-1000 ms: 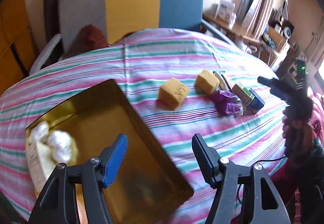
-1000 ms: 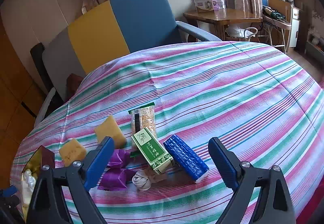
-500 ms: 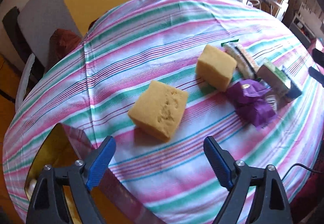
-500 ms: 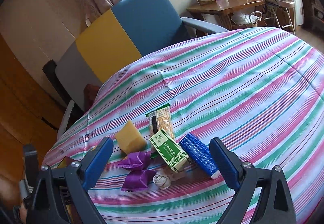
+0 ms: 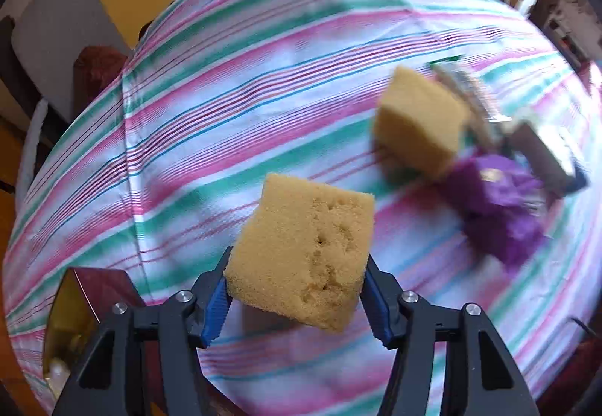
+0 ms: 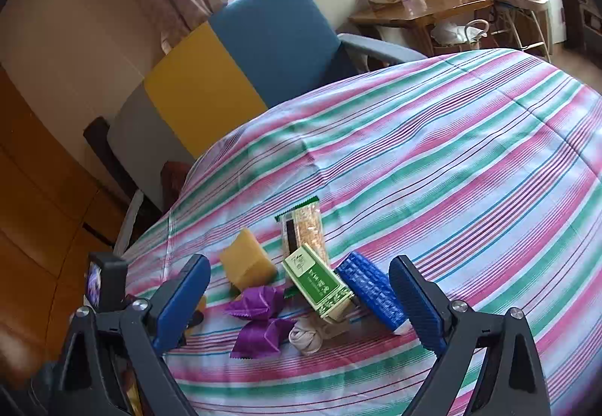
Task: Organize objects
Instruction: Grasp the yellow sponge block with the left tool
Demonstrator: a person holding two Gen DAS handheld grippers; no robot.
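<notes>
Left tongs [image 5: 295,297] have just closed & now pinch the near yellow sponge [image 5: 306,250], which a sec ago lay free on the striped surface [image 5: 225,115]. Likely next: gold tray [image 5: 67,310] at left. Right tongs [image 6: 301,307] spread wide, empty, above wrapped snacks.

From the right wrist view, the striped tablecloth [image 6: 432,152] lies bare from about eleven o'clock round to three, wide free room for a gripper to pass. Low at about six to seven o'clock a tight cluster blocks the way: a yellow sponge [image 6: 246,263], a snack bar packet [image 6: 304,233], a green box [image 6: 320,284], a blue block [image 6: 370,290], purple wrappers [image 6: 259,322] and a small white bundle [image 6: 305,335], mostly touching or just beside one another. Beyond the table's far edge at eleven to twelve o'clock stands an armchair [image 6: 240,66], and in the left wrist view a gold tray [image 5: 71,307] takes the corner at eight o'clock.
</notes>
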